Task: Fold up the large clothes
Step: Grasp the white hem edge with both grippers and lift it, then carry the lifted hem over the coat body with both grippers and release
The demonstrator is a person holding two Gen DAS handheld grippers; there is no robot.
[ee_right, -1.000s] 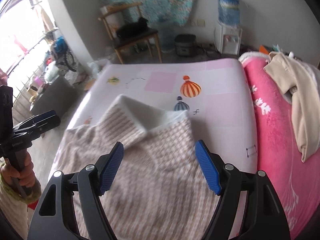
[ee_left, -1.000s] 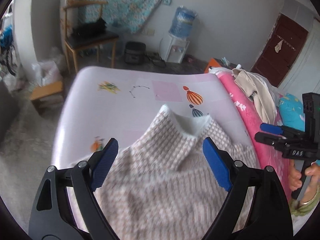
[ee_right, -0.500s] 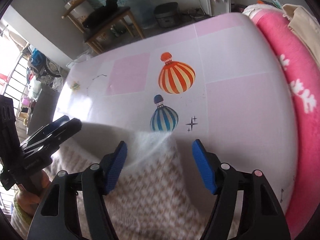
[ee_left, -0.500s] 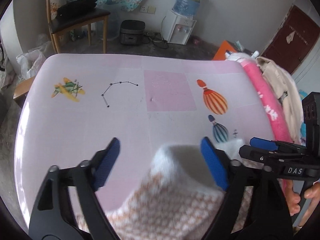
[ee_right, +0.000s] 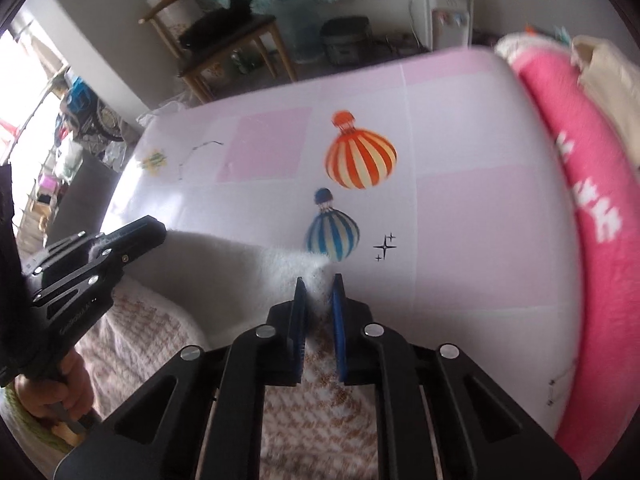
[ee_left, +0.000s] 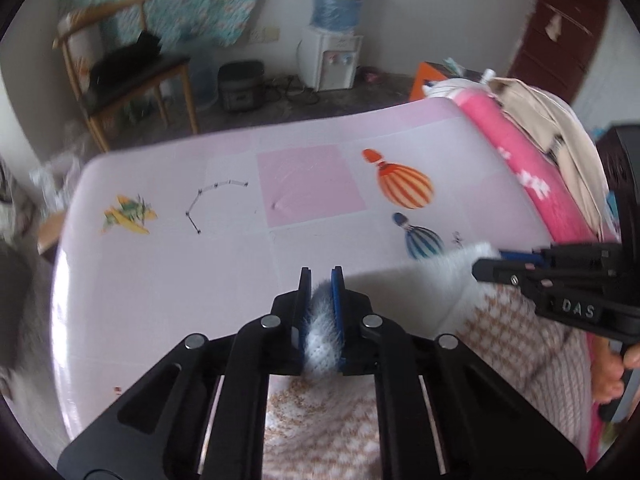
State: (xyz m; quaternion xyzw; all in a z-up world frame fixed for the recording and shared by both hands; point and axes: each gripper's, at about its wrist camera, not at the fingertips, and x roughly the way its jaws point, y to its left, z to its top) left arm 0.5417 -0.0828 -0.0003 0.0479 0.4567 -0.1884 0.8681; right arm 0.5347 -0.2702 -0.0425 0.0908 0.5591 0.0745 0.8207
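Both grippers have come down and forward since a second ago, when they hung over the sweater with their blue pads spread wide. Their jaws have just been closing, and now each one pinches the fluffy white edge of the sweater.

The left gripper [ee_left: 321, 280] has its pads almost together, with a tuft of white fuzz squeezed between them. The right gripper [ee_right: 319, 286] is just as narrow, and white fluff sits between its pads too. The two grippers hold the same white edge at two spots, a little way apart. The edge runs between them, lifted up a bit off the sheet.

The sweater [ee_left: 320, 428] is brown-and-white checked. Most of it lies below and behind the grippers, near the bottom of both views. A second ago it filled far more of each view.

It lies on a pink sheet [ee_left: 168, 288] with balloon pictures. The blue balloon [ee_right: 332, 232] is just past the held edge. A bright pink blanket [ee_right: 592, 216] lies along the right side.
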